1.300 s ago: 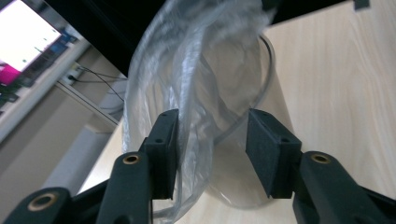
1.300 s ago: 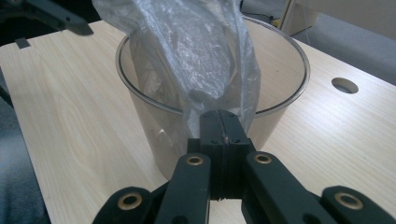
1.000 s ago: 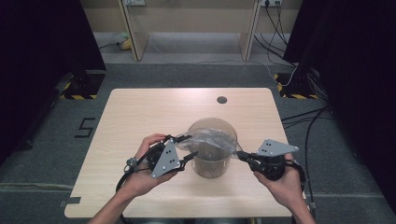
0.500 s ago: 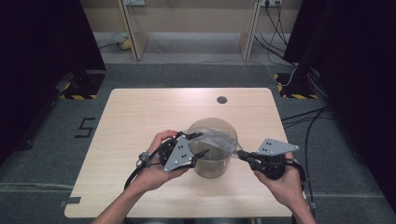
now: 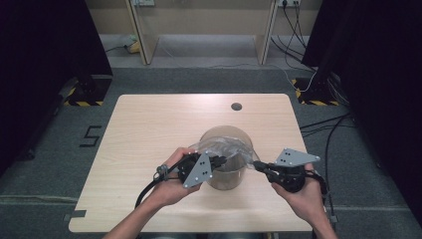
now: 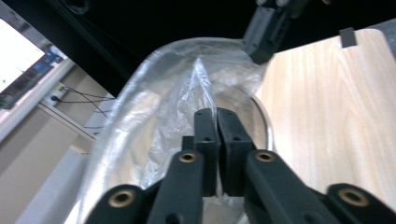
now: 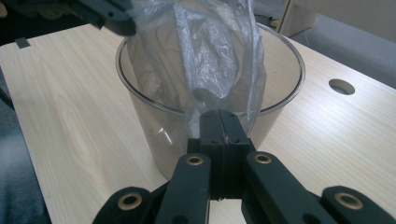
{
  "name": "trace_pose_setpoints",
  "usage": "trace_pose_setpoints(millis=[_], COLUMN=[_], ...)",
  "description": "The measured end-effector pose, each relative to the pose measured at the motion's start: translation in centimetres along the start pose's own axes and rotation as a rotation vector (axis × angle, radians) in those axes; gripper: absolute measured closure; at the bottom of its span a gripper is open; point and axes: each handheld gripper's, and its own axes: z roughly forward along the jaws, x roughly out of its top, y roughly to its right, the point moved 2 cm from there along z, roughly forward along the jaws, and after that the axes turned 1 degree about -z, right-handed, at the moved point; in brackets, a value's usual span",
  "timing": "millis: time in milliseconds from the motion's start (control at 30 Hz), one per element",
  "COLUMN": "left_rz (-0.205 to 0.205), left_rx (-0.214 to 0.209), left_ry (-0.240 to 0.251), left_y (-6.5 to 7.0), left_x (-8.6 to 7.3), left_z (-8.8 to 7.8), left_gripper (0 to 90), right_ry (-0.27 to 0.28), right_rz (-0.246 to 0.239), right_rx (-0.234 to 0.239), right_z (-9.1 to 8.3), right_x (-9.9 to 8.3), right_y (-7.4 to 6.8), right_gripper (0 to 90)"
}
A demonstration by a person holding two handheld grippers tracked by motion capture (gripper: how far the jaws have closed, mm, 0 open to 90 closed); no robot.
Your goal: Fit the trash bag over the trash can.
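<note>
At a pale wooden table (image 5: 149,124), the left gripper (image 5: 222,161) has just been closing and now pinches the near-left edge of a clear plastic bag (image 5: 226,147) over a transparent round container (image 5: 226,172). The right gripper (image 5: 258,166), jaws clamped on the bag's opposite edge, holds it across the rim. The film stretches between them, mouth above the container, ready to be spread.

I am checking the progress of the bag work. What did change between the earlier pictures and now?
The left gripper moved in toward the clear container, and its jaws have just been closing; they are now shut on the plastic bag at the rim. The right gripper stayed in place, shut on the bag's opposite edge. The container kept its spot on the table.
</note>
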Motion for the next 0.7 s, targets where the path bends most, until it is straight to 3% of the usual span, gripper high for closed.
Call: trace_pose_setpoints(millis=[33,167,300,367,467,567,700], left_rz=[-0.003,0.002,0.004,0.014,0.018,0.027,0.035], left_rx=[-0.022,-0.041,-0.06,-0.077,-0.096,-0.119,-0.136], left_ry=[-0.002,-0.01,-0.015,-0.015,-0.01,-0.009,-0.014], left_y=[0.4,0.9,1.4,1.9,2.3,2.9,3.4], left_x=[-0.1,-0.3,-0.5,-0.6,-0.7,-0.8,-0.9], left_z=[0.0,0.1,0.1,0.0,0.0,0.0,0.2], left_gripper=[90.0,90.0,90.0,90.0,90.0,90.0,90.0], right_ry=[0.009,0.027,0.045,0.081,0.125,0.119,0.083], right_rz=[0.003,0.005,0.014,0.04,0.066,0.068,0.054], right_rx=[-0.001,-0.005,-0.005,-0.008,-0.024,-0.051,-0.042], right_z=[-0.1,-0.5,-0.7,-1.3,-1.9,-1.9,-0.9], right_x=[0.1,0.5,0.8,1.3,1.9,2.5,3.2], right_y=[0.0,0.2,0.2,0.4,0.9,1.3,1.5], right_gripper=[87.9,86.6,77.8,68.2,63.2,59.9,59.5])
